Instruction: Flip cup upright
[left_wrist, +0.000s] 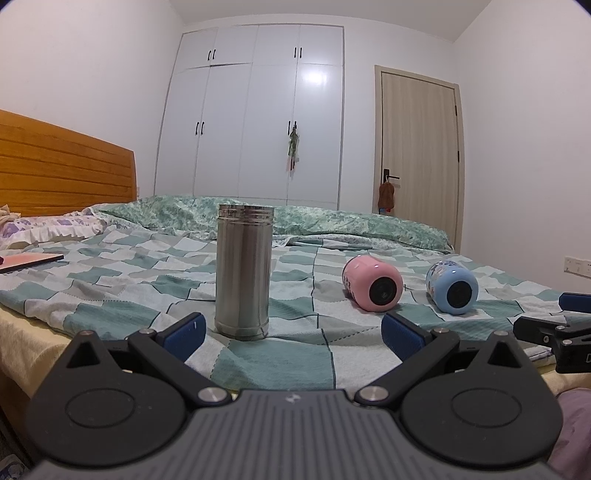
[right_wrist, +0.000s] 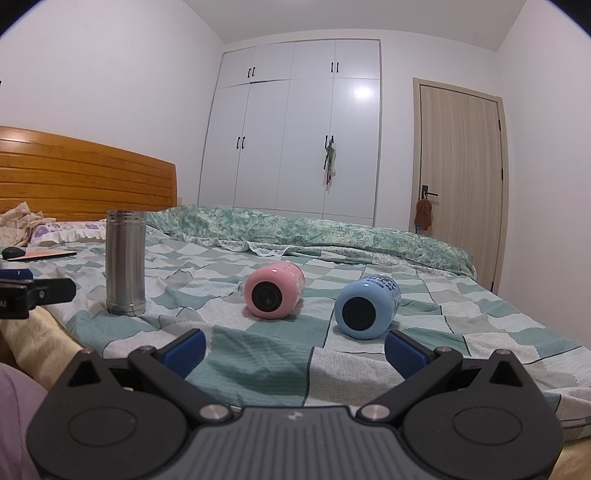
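A bedroom is being shown, with white wardrobe doors (left_wrist: 255, 122) and a pale wooden door (left_wrist: 419, 155) at the back, and a bed spread with a green and white checked quilt (right_wrist: 266, 354) filling the foreground. Three cups are being carried by the quilt. A tall cylindrical stainless steel cup (left_wrist: 243, 271) is standing upright on its base, its threaded mouth at the top. Well to its right, a short pink cup (right_wrist: 274, 290) and a short light blue cup (right_wrist: 367, 306) are lying on their sides just beside each other, their dark round bases being turned toward the cameras. These two are judged to be what is left to be set upright.

The left tool (left_wrist: 291, 332) is being held low at the near edge of the bed, jaws spread wide and gripping nothing, the steel cup just ahead of its left finger. The right tool (right_wrist: 293, 349) is likewise being held apart and empty, being aimed between the pink and blue cups, the blue one nearest its right finger. The soft, wrinkled quilt is judged likely to let a cup tip.
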